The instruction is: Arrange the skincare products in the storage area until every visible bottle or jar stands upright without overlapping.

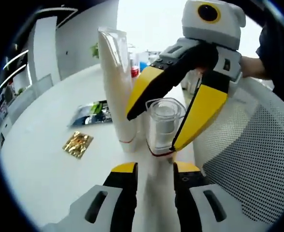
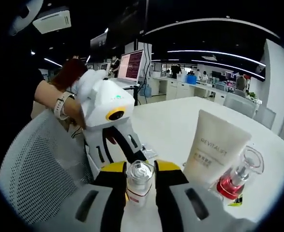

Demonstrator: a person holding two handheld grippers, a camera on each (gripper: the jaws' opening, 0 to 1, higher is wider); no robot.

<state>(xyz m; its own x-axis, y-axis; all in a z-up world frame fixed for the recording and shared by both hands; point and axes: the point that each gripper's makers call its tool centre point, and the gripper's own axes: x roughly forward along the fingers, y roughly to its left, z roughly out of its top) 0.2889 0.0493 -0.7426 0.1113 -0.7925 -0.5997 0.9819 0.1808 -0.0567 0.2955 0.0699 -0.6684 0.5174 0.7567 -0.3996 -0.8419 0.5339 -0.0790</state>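
Observation:
A small clear bottle with a red band at its base stands upright on the white table. My right gripper reaches down from the upper right, its yellow jaws shut on the bottle's sides. In the right gripper view the same bottle sits between that gripper's jaws. Just left of it a tall white tube stands on its cap, labelled REVITALIFT. Beside the tube is a red bottle with a clear cap. My left gripper is open just short of the clear bottle, nothing between its jaws.
A gold packet and a dark sachet lie flat on the table to the left. A grey mesh chair stands close to the table edge. A person's hand holds the left gripper's white housing.

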